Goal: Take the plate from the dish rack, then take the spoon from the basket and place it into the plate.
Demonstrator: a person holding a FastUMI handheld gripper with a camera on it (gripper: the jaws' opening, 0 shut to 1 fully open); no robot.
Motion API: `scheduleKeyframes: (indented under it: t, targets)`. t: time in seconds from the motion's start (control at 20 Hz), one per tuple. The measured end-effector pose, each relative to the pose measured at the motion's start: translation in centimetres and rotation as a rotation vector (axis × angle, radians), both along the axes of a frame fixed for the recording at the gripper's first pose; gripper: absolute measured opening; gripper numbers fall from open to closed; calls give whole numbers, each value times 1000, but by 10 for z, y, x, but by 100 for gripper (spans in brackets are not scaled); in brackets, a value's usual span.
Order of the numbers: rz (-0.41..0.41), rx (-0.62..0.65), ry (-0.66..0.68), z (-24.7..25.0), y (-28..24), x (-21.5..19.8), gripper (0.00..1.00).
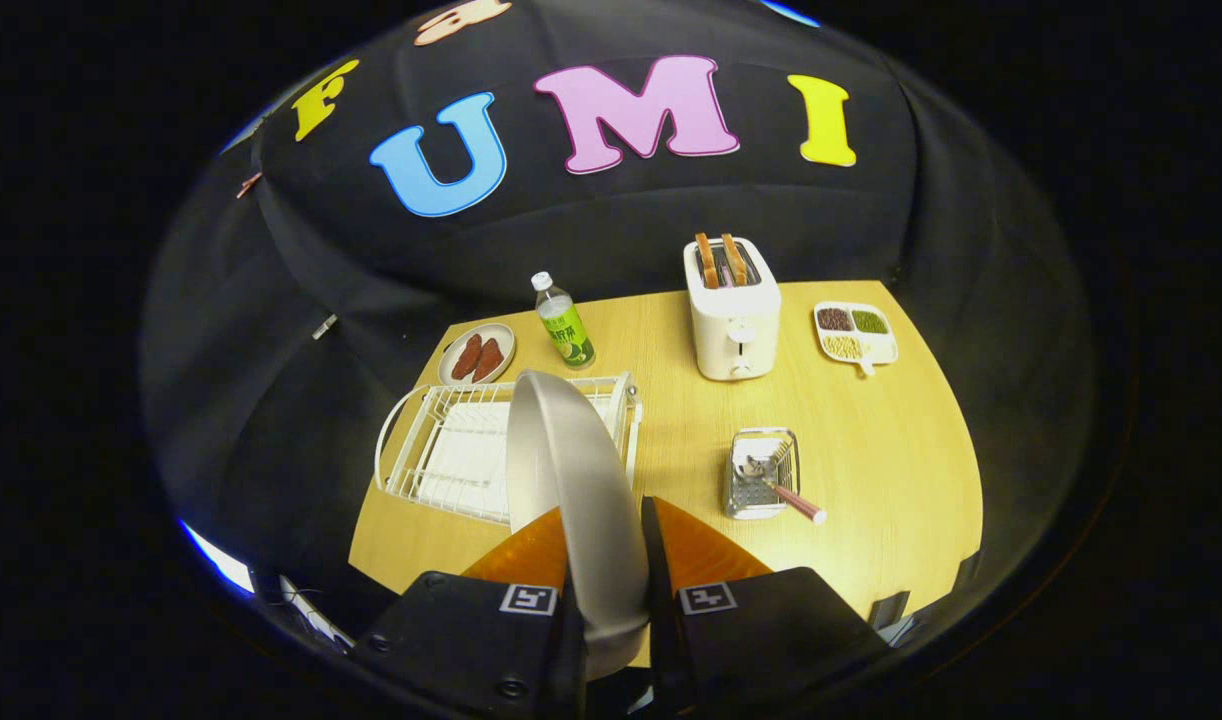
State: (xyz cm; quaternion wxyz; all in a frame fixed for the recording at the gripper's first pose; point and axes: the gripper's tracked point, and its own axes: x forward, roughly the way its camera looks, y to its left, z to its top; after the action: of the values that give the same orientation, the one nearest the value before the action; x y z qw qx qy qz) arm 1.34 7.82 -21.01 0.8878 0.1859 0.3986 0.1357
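Two jaws clench the plate [571, 470] by its rim, held edge-on above the dish rack [441, 450]; stiff, smooth and likely breakable, while the light spoon [776, 485] waits in the basket [746, 500] at two o'clock.

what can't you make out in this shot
Gripper view:
- Rack: its right part and the table behind are hidden by the plate held on edge in the gripper.
- Spoon: bowl too small and tangled in the basket mesh to judge how it lies.
- Bottle: label too small.
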Motion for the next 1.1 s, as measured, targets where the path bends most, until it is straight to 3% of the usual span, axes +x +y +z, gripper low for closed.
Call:
scheduleKeyframes:
  t: [0.35,0.5,0.75,1.1]
  targets:
    - [-77,93,196,-83,-48,-85,30]
    - [-110,133,274,-120,-57,-103,30]
    - [-94,193,350,-168,-45,-100,30]
    - [-142,301,461,-215,-13,-87,30]
